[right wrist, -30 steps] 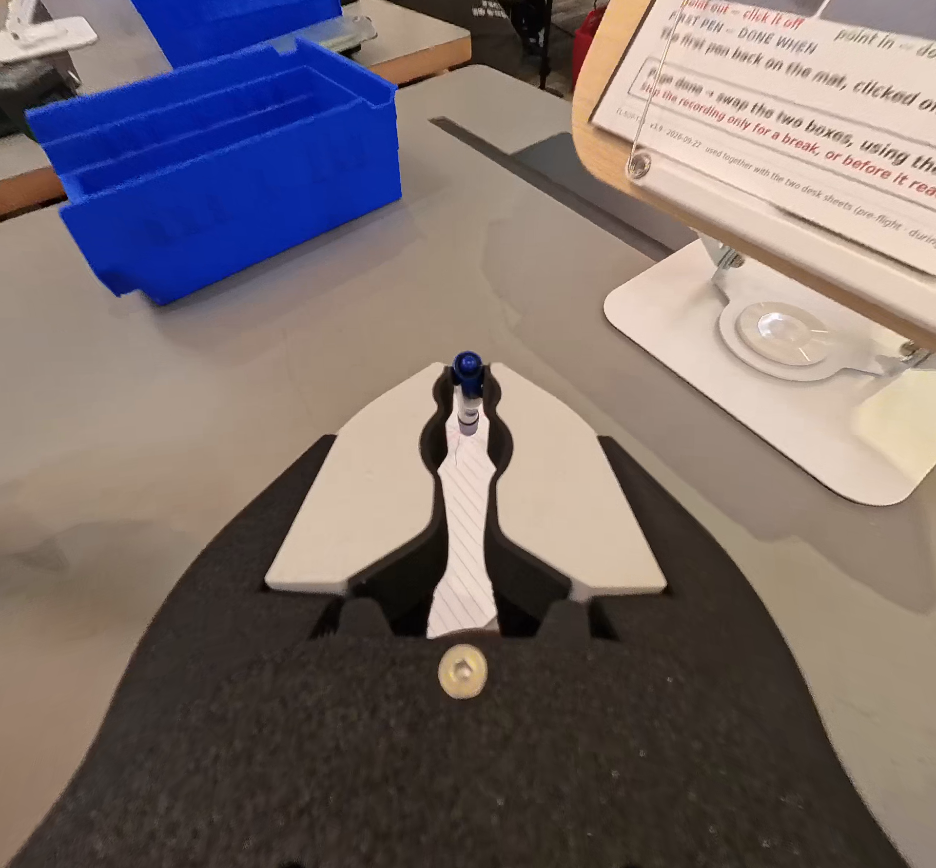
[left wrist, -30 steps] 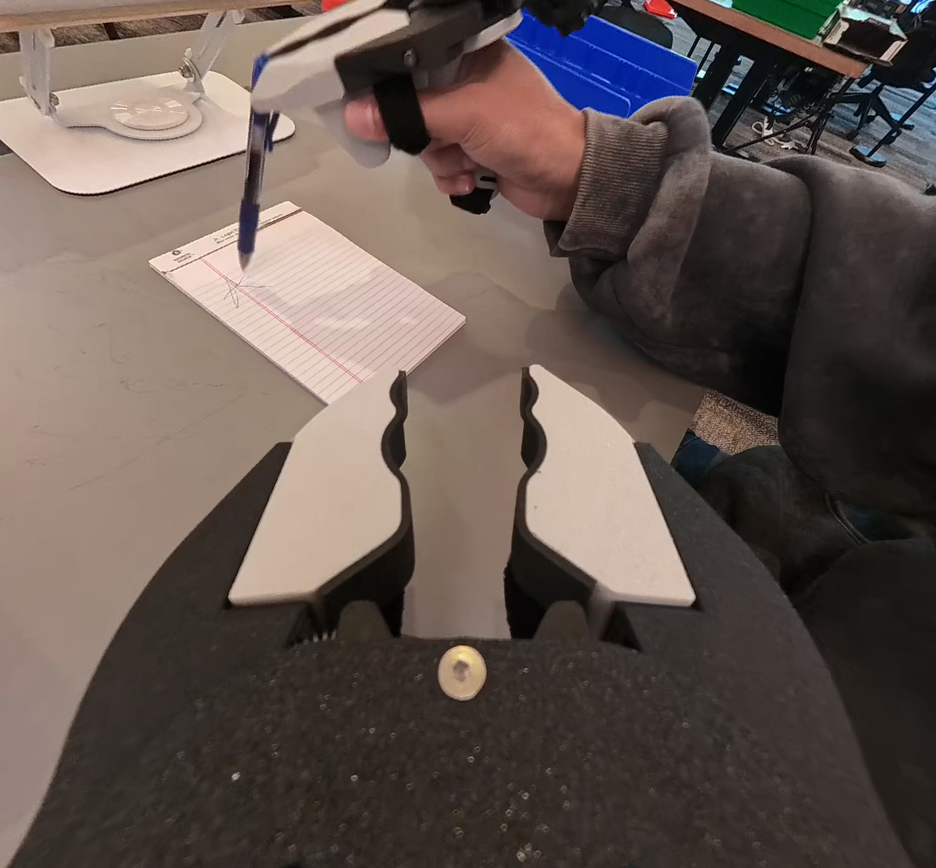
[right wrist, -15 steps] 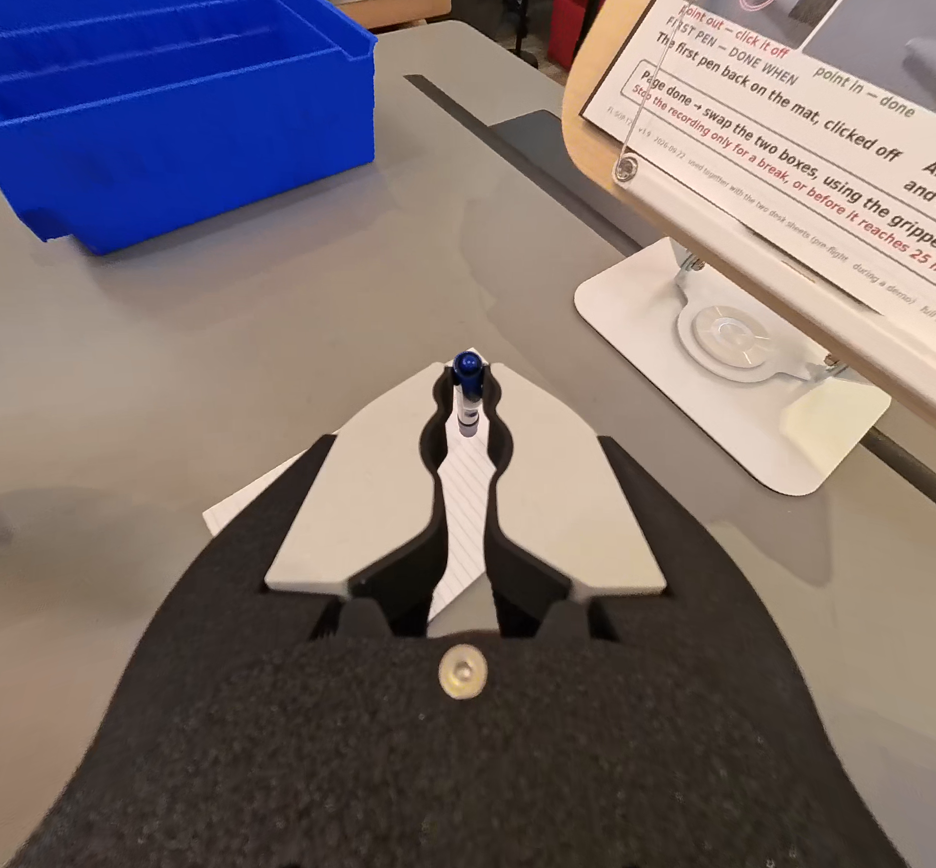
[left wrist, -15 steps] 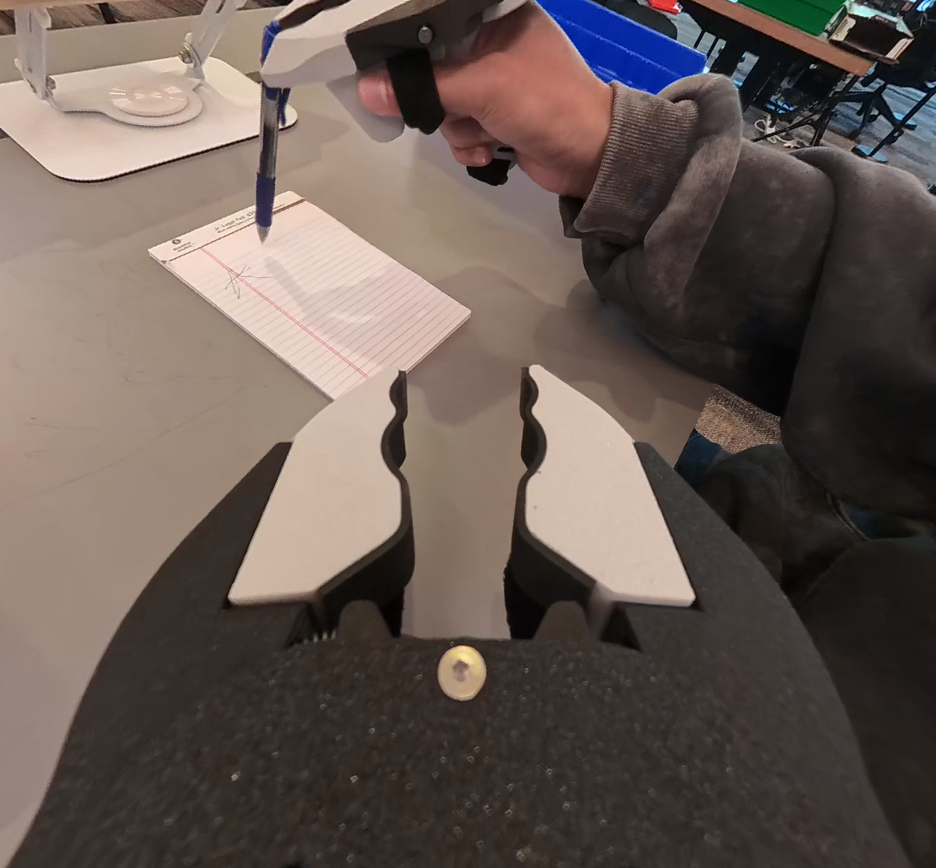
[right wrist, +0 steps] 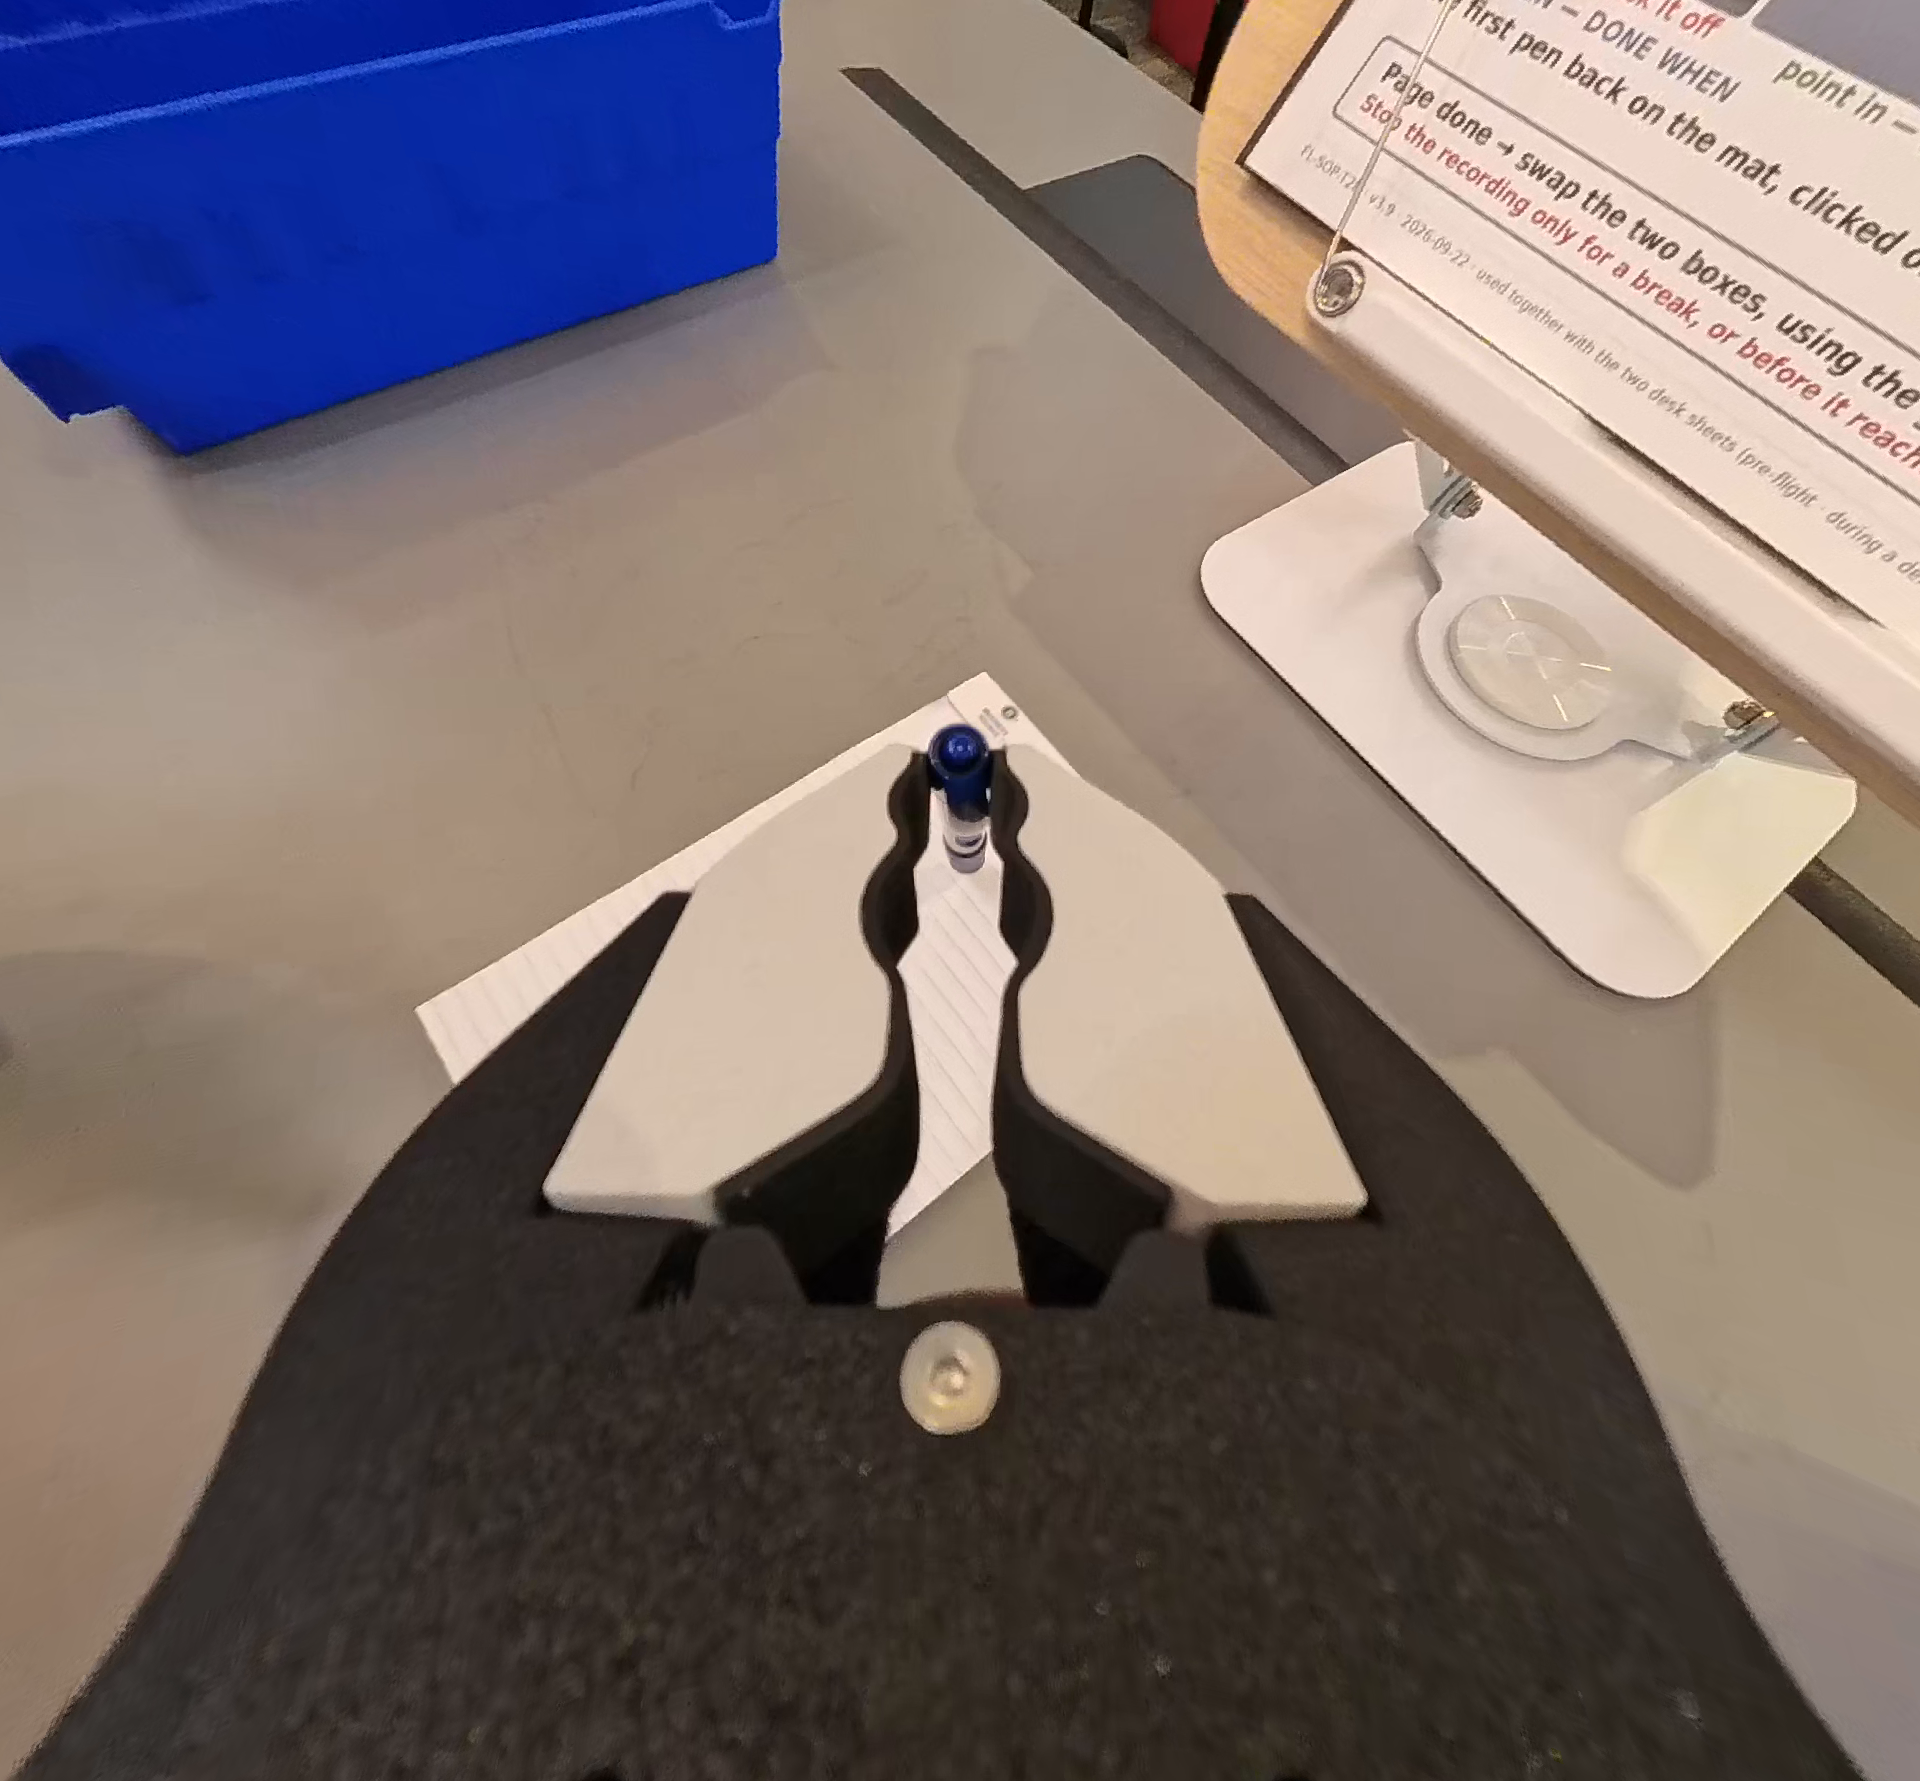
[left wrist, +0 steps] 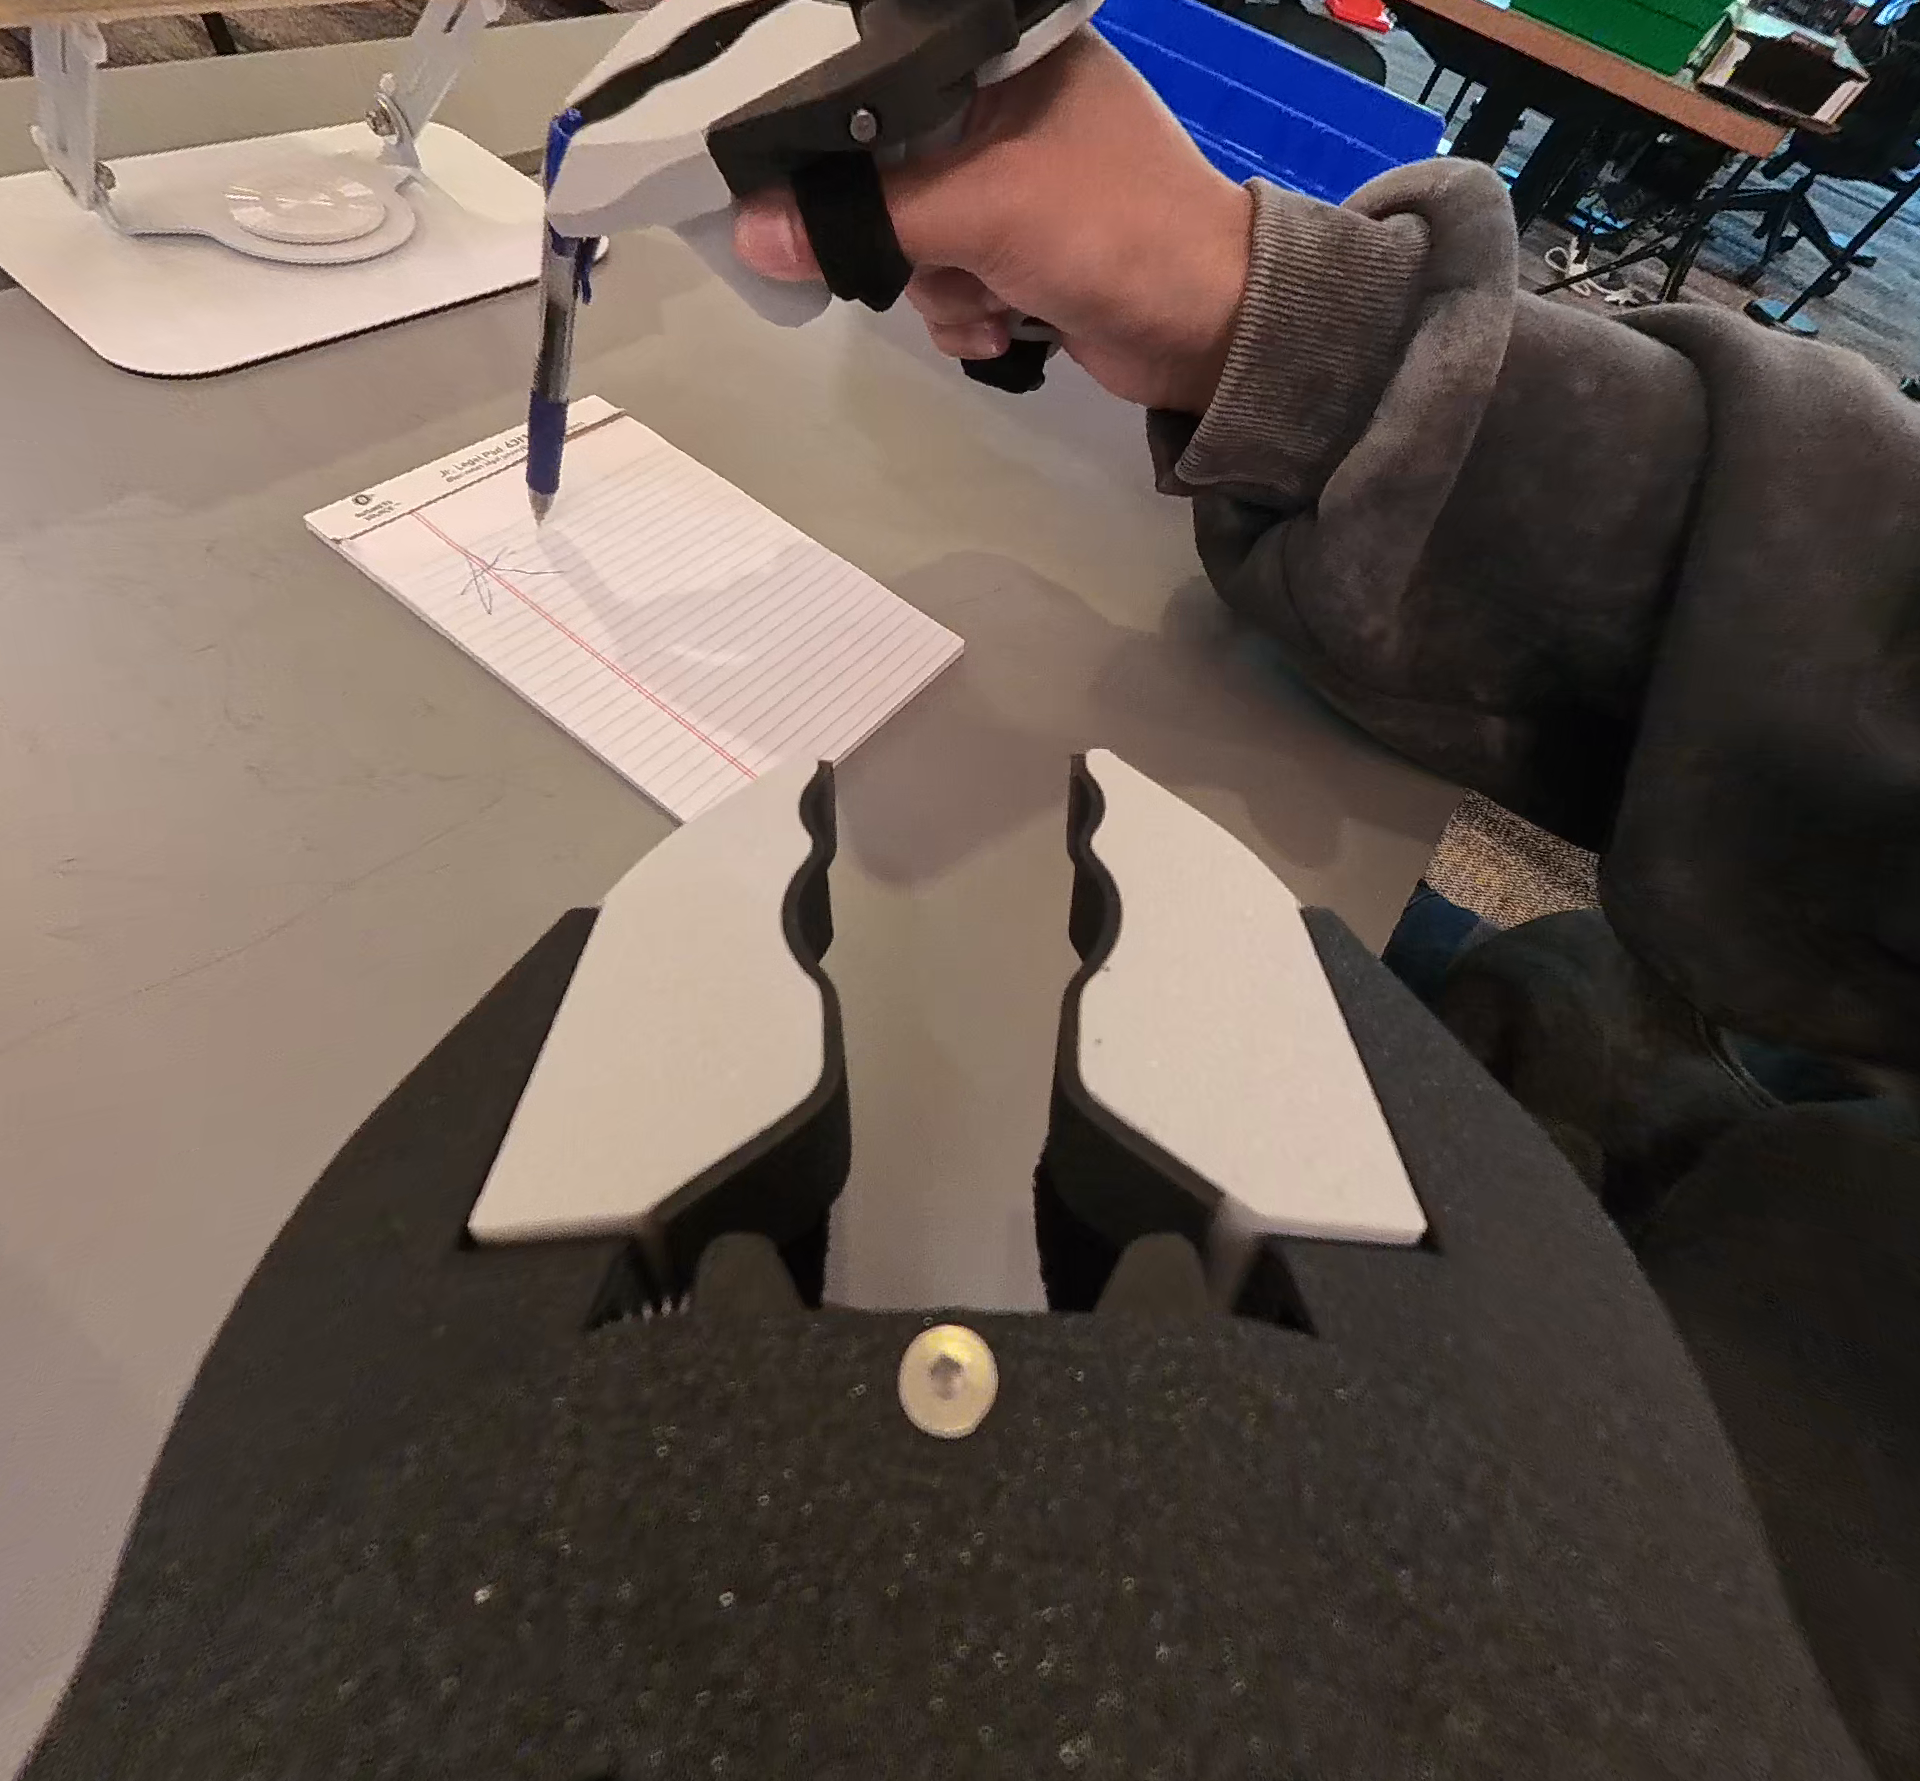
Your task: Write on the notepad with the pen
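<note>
A white lined notepad (left wrist: 665,609) lies on the grey table (left wrist: 208,848), with a small blue scribble near its top left. My right gripper (left wrist: 566,142) is shut on a blue pen (left wrist: 551,381) and holds it nearly upright, tip down just above the pad's top lines, right of the scribble. In the right wrist view the pen's blue cap (right wrist: 958,757) sticks up between the gripper's (right wrist: 961,781) closed fingertips, with the notepad (right wrist: 520,993) beneath. My left gripper (left wrist: 948,775) is open and empty, hovering over the table near the pad's near corner.
A white stand (left wrist: 260,245) holding an instruction sheet board (right wrist: 1662,173) sits behind the pad. A blue bin (right wrist: 364,152) stands on the table further off. A person's hand and grey sleeve (left wrist: 1558,536) reach in from the right. Across from one pair of fingers to the other is roughly 20 cm.
The right gripper has lifted the pen off the scribble and shifted it to the right and toward the pad's top edge. The left gripper has stayed put.
</note>
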`<state>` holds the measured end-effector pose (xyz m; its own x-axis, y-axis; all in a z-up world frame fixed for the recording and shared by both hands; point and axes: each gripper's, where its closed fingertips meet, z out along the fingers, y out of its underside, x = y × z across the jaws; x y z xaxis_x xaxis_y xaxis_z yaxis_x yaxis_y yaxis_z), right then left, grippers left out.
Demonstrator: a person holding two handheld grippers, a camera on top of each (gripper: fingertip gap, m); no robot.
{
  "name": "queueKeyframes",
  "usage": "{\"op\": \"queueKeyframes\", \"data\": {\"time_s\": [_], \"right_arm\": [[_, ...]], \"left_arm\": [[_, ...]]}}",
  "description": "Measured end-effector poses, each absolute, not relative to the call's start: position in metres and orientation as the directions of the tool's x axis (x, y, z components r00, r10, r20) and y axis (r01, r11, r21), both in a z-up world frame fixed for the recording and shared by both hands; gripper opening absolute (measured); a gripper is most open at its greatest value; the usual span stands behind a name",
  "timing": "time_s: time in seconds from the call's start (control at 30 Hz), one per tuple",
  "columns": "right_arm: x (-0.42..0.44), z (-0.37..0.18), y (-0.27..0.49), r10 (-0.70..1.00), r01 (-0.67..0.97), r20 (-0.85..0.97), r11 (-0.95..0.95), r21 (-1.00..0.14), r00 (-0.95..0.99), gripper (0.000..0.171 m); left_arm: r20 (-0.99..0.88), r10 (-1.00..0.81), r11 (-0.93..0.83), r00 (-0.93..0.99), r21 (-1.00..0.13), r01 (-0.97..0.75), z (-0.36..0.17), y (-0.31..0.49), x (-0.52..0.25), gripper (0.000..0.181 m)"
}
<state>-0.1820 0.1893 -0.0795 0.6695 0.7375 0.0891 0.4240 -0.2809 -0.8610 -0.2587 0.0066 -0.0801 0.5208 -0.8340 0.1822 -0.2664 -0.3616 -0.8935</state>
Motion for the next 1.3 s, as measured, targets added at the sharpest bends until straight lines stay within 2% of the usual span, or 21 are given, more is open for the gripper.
{"op": "queueKeyframes", "data": {"time_s": [0.87,1.3], "right_arm": [[-0.175,-0.087,0.15,0.746,0.48,0.116,-0.294,-0.827,0.656,0.011],[-0.174,-0.087,0.165,0.728,0.481,0.136,-0.289,-0.828,0.672,0.011]], "left_arm": [[0.147,-0.853,-0.32,0.501,-0.905,-0.279,-0.068,-0.008,-0.25,0.042],[0.147,-0.853,-0.323,0.501,-0.902,-0.285,-0.07,-0.008,-0.249,0.042]]}}
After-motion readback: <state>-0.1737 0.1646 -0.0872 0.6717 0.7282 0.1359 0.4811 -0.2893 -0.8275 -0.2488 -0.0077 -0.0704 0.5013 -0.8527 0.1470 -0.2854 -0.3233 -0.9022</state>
